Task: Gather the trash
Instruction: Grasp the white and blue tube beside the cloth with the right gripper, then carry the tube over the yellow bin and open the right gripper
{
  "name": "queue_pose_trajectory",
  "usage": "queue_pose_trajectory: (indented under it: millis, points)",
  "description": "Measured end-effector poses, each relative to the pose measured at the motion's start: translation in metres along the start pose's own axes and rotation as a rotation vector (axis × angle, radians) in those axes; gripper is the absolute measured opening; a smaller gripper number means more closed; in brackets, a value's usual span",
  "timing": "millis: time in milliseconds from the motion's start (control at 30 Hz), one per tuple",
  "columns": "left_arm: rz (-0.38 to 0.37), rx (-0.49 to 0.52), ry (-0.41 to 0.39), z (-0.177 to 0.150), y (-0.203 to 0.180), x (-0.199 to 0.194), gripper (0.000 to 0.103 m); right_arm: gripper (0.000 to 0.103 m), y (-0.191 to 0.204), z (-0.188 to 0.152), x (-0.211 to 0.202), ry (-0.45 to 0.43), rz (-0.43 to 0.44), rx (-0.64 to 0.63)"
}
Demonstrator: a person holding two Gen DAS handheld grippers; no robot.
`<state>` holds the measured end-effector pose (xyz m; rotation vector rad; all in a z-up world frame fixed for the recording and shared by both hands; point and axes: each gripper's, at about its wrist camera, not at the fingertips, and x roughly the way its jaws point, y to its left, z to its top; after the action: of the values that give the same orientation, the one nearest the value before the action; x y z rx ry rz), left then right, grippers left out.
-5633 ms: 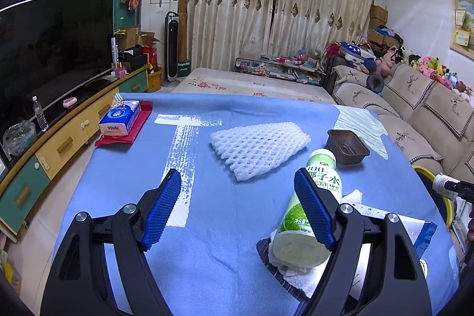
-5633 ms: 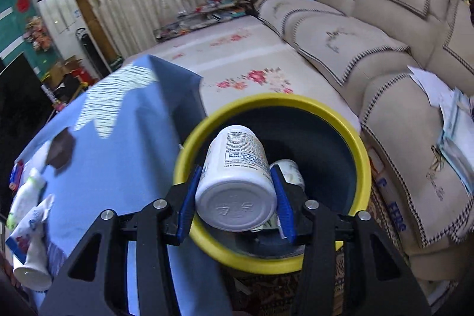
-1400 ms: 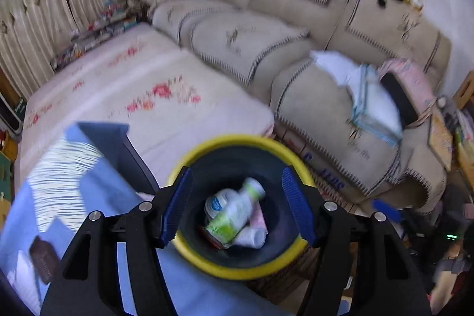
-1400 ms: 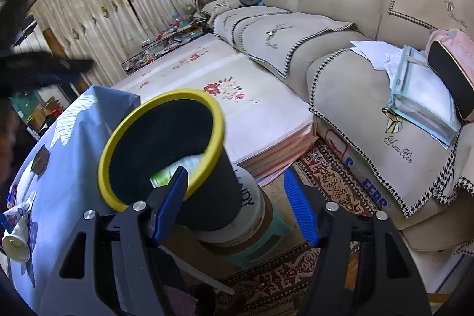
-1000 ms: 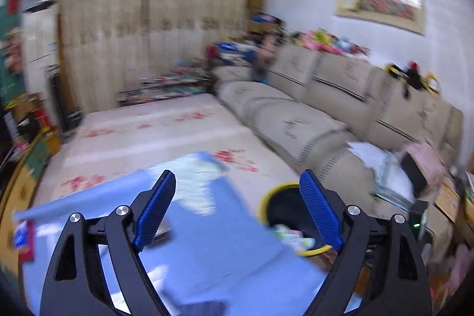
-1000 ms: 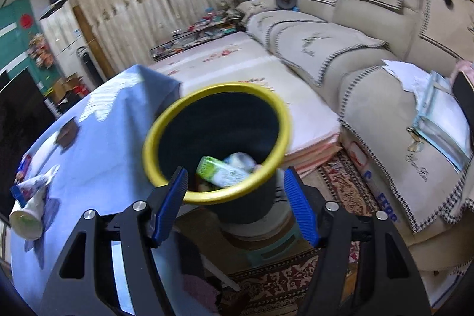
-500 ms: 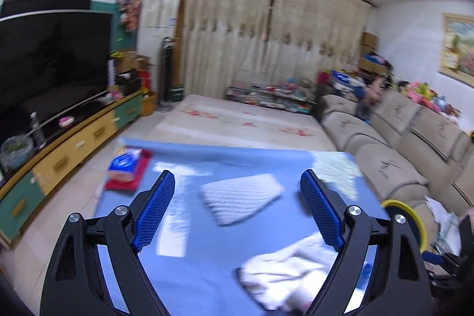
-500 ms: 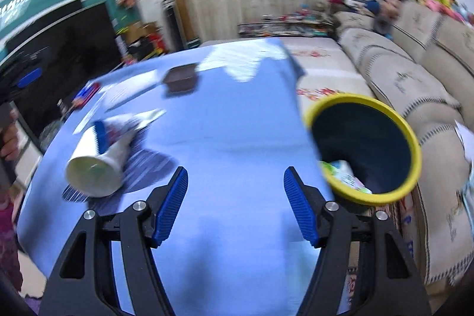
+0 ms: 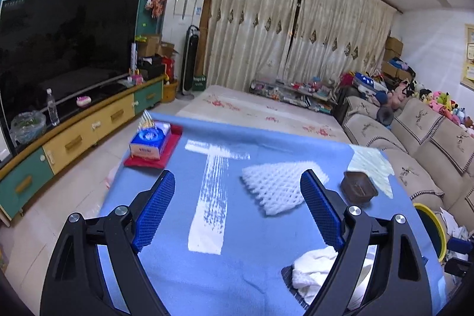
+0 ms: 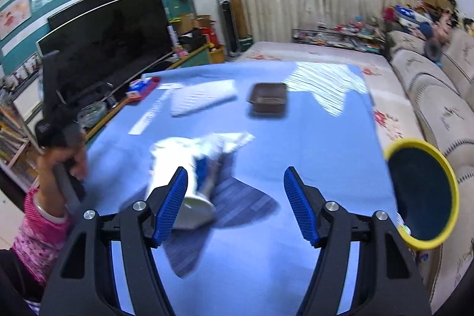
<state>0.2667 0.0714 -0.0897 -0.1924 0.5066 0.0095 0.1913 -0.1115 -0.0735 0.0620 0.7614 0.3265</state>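
On the blue table [image 9: 246, 262] lie a white foam net [image 9: 274, 187], a small brown tray [image 9: 358, 191] and a white crumpled tissue [image 9: 314, 267] at the near right. My left gripper [image 9: 237, 212] hangs open above the table, nothing between its fingers. In the right wrist view a paper cup with a torn wrapper [image 10: 192, 168] lies blurred on a dark mat, just ahead of my open right gripper [image 10: 235, 206]. The foam net [image 10: 201, 98] and brown tray [image 10: 268, 101] lie farther back. The yellow-rimmed bin [image 10: 420, 191] stands off the table's right edge.
A blue tissue box [image 9: 149, 139] on a red tray sits at the table's far left corner. A person's hand in a pink sleeve [image 10: 53, 185] holds a handle at the left. A sofa [image 9: 414, 144] runs along the right, a TV cabinet [image 9: 74, 138] along the left.
Both grippers have swung away from the bin toward the table. The left now looks lower over the table. The right has the cup nearer its left finger.
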Motion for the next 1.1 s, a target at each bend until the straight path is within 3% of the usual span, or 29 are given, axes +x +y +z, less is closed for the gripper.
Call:
queue_pose_trajectory:
  millis: [300, 533, 700, 1100]
  points:
    - [-0.04, -0.009, 0.028, -0.008, -0.004, 0.0, 0.085, 0.042, 0.016, 0.007, 0.051, 0.082, 0.039, 0.031]
    - [-0.065, 0.006, 0.031, -0.012, -0.012, -0.004, 0.085, 0.037, 0.014, 0.008, 0.065, 0.096, 0.034, 0.045]
    - [-0.074, 0.009, 0.034, -0.013, -0.013, -0.005, 0.085, 0.017, 0.014, 0.009, 0.069, 0.102, 0.04, 0.041]
    - [-0.075, 0.007, 0.041, -0.014, -0.015, -0.003, 0.085, 0.015, 0.007, 0.01, 0.056, 0.068, 0.049, 0.057]
